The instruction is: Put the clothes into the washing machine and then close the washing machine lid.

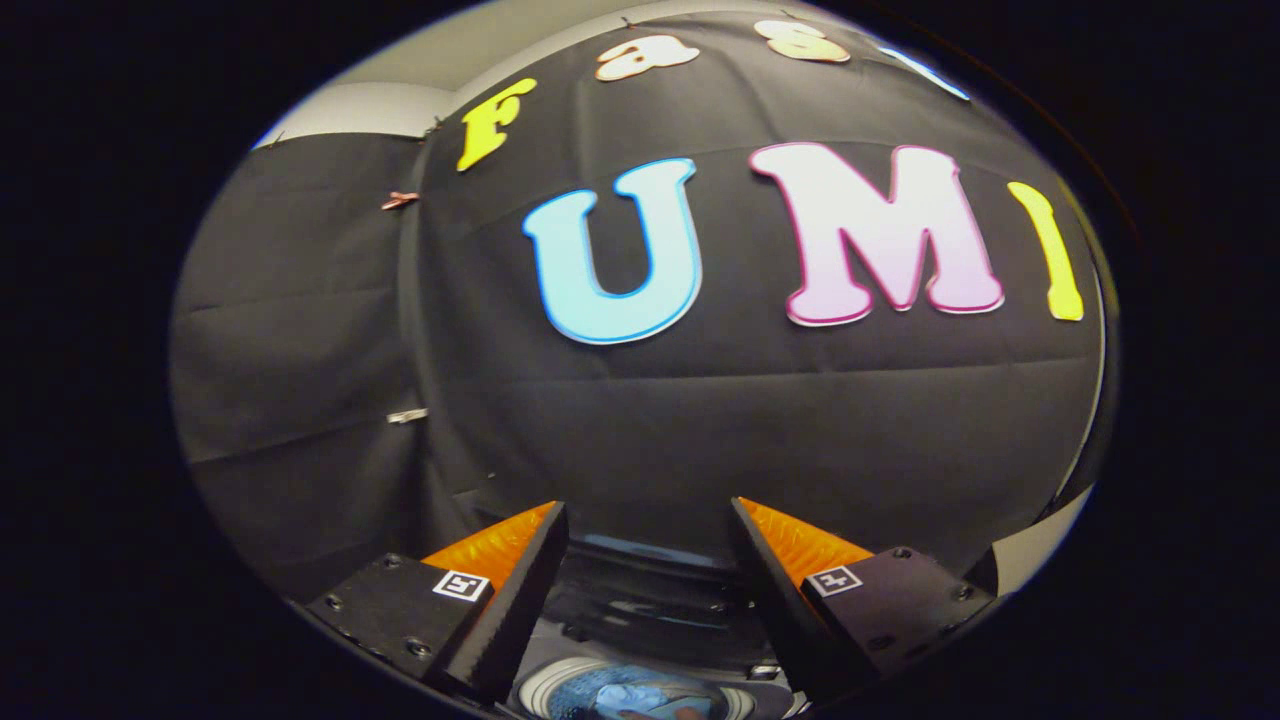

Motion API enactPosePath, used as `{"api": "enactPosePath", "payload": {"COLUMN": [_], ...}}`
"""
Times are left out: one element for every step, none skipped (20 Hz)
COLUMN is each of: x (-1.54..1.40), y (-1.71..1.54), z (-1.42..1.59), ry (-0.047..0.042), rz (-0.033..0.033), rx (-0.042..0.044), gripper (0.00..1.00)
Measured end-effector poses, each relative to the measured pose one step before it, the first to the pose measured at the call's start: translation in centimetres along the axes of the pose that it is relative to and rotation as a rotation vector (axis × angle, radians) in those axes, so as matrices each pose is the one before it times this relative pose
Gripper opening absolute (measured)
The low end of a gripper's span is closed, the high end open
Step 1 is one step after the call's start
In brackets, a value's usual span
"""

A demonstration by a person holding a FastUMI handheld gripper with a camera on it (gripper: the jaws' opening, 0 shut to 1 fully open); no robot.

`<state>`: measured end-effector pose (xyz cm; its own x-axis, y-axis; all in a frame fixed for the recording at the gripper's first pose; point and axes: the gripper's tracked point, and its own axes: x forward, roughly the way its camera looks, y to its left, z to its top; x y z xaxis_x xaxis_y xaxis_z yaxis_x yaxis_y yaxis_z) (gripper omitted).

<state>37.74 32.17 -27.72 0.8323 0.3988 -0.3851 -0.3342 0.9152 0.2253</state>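
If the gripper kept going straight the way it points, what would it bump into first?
Probably the black cloth wall. The open gripper holds nothing and points at it, above the washing machine with the blue clothes inside. Depth is hard to judge.

Your gripper (650,520) holds its fingers spread wide with nothing between them, facing the black cloth wall (700,420); below and between them, blue clothes (625,695) lie inside the washing machine (650,610) drum, lid raised

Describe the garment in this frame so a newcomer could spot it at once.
Below the booth's black cloth wall sits the dark washing machine. Between the open gripper fingers is its pale round drum rim; the crumpled blue clothes lie inside, the only blue fabric.
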Motion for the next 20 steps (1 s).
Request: {"api": "enactPosePath", "payload": {"x": [0.279, 0.393, 0.414, 0.244, 0.23, 0.457, 0.313, 0.13, 0.111, -0.031, 0.037, 0.073, -0.065, 0.027, -0.017, -0.059, -0.092, 0.014, -0.127, -0.283], "y": [-0.631, -0.651, -0.712, -0.692, -0.759, -0.382, -0.463, -0.295, -0.159, -0.159, 0.022, -0.078, 0.024, -0.008, 0.025, -0.031, 0.057, -0.039, -0.007, 0.046], "z": [-0.048, -0.167, -0.437, -0.472, -0.479, -0.321, -0.402, -0.014, 0.163, -0.226, -0.244, -0.18, 0.117, -0.123, -0.173, 0.089, -0.201, -0.005, -0.04, -0.168], "ry": [0.00324, 0.01127, 0.01765, 0.0161, 0.01478, 0.01403, 0.01638, -0.0014, -0.00907, 0.00359, -0.00166, 0.00103, -0.00872, -0.00285, 0.00803, 0.00073, 0.0072, -0.0002, 0.00393, 0.00561], "rz": [-0.02784, -0.02619, -0.02873, -0.03157, -0.0311, -0.02829, -0.02188, -0.00358, -0.00727, -0.00952, -0.00622, -0.00731, -0.00421, -0.00155, -0.00038, -0.00241, -0.00354, -0.0028, -0.0019, -0.00028], "rx": [0.00178, 0.00033, 0.00056, 0.00482, 0.00787, 0.0079, 0.00934, 0.00413, -0.0004, -0.00636, -0.02407, -0.03117, -0.01807, 0.00097, 0.00953, 0.00333, -0.00906, -0.00776, -0.00084, 0.00017], "gripper": [0.99, 0.99, 0.99, 0.99, 0.99, 0.99, 0.99, 0.99, 1.0, 0.99, 0.99, 0.99, 0.99, 0.99, 1.0, 0.99, 1.0, 1.0, 1.0, 1.0]}}
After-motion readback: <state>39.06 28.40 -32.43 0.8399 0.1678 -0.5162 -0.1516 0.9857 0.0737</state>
